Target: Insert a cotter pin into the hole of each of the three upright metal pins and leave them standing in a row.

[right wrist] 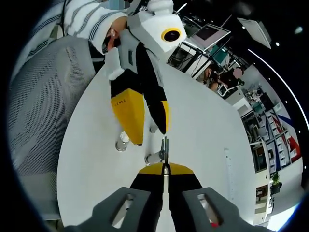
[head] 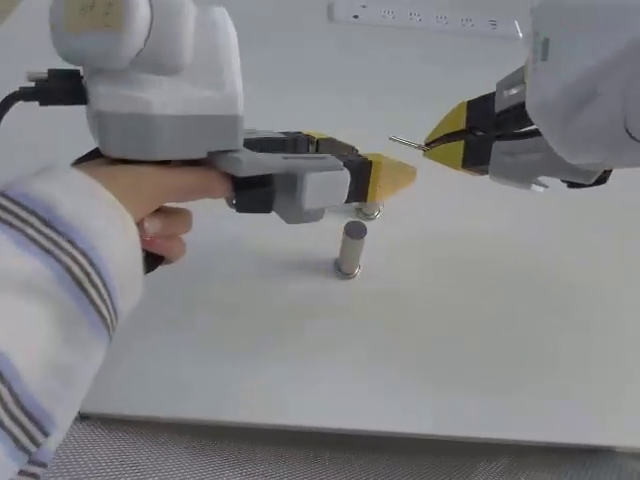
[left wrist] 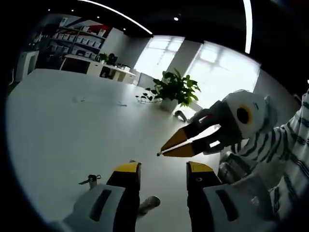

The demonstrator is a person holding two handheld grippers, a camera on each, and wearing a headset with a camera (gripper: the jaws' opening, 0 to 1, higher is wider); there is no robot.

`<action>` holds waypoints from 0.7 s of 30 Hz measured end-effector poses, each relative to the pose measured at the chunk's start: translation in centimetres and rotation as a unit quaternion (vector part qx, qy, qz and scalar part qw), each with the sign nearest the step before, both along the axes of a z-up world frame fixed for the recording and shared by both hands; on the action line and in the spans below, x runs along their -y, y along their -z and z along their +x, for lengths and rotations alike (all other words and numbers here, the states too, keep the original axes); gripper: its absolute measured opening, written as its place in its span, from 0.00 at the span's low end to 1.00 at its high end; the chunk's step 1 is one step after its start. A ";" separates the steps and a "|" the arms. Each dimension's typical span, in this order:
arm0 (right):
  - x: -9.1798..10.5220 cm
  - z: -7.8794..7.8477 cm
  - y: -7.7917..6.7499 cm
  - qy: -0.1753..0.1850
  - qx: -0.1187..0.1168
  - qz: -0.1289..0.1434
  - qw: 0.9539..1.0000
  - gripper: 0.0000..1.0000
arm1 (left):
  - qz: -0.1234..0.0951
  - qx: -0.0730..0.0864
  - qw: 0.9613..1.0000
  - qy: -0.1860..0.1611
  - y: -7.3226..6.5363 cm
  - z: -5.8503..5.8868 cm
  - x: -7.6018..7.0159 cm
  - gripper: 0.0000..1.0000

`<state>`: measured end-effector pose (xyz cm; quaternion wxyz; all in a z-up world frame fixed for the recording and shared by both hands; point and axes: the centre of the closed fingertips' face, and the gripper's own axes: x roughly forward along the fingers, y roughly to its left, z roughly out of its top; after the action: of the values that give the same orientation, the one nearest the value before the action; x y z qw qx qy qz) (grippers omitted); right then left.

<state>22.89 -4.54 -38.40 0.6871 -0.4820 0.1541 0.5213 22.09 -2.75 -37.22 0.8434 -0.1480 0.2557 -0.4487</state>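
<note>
Two metal pins stand upright on the plain white tabletop [head: 250, 350] in my head view. Starting at the left, a hand [head: 150, 195] in a striped sleeve [head: 50, 300] holds the left gripper [head: 395, 175] level above the table. Its yellow jaws are spread with nothing between them, as I can see in its own view [left wrist: 164, 169]. Under its tip one metal pin [head: 368, 210] is half hidden, and the nearer pin [head: 350, 250] stands clear just in front of it.

Further right, the right gripper [head: 437, 143] points back at the left one. Its jaws are pressed together on a cotter pin [head: 405, 142], whose straight end reaches toward the left gripper's tip, near it but apart.

Through the left gripper view I see a third pin [left wrist: 91, 180] off to the left with what looks like a small wire piece at its top; I cannot tell more.

A white power strip [head: 430, 15] lies along the table's far edge, and grey mesh [head: 300, 455] shows below the near edge. Around the room, from the left, I see shelves [left wrist: 63, 38], a potted plant [left wrist: 176, 89] and bright windows [left wrist: 212, 67].
</note>
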 end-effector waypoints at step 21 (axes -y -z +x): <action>-1.3 -1.1 -0.5 -0.020 0.007 0.011 1.000 0.00 | -0.037 -0.045 0.998 -0.004 -0.5 -0.6 1.0 0.00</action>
<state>21.81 -3.28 -37.90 0.6825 -0.4813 0.1338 0.5335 21.52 -3.75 -36.77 0.8266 -0.2001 0.2762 -0.4476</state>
